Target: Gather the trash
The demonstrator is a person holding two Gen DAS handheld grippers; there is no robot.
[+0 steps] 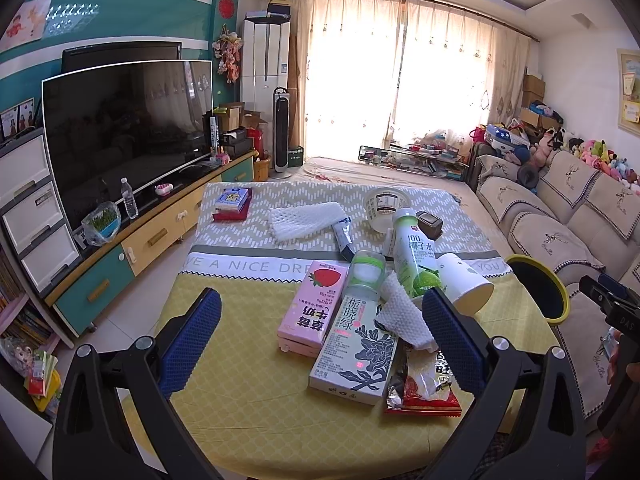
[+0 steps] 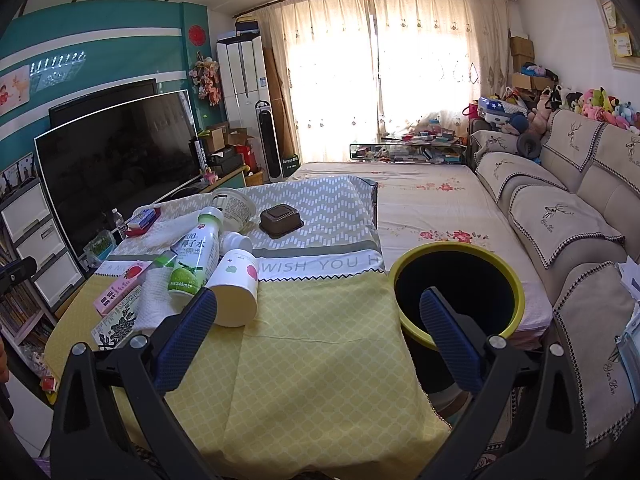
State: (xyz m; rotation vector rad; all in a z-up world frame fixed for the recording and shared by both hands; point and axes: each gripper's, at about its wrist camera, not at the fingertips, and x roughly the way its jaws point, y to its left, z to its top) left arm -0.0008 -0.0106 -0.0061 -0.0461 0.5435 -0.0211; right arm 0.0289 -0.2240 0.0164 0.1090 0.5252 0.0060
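Note:
Trash lies on the cloth-covered table (image 1: 240, 380): a pink strawberry milk carton (image 1: 312, 308), a green-and-white tea carton (image 1: 356, 348), a coconut water bottle (image 1: 412, 256), a paper cup (image 1: 464, 284) on its side, white foam netting (image 1: 404, 320), a red snack wrapper (image 1: 424, 392). My left gripper (image 1: 320, 344) is open, hovering in front of the cartons. My right gripper (image 2: 320, 340) is open and empty above bare cloth, with the paper cup (image 2: 236, 288) at its left finger and the yellow-rimmed black bin (image 2: 456, 292) behind its right finger.
Farther back on the table are a foam sheet (image 1: 304, 220), a plastic tub (image 1: 386, 208), a dark brown box (image 2: 280, 220) and a small book stack (image 1: 232, 204). A TV cabinet (image 1: 132, 248) runs along the left, a sofa (image 2: 568, 232) along the right.

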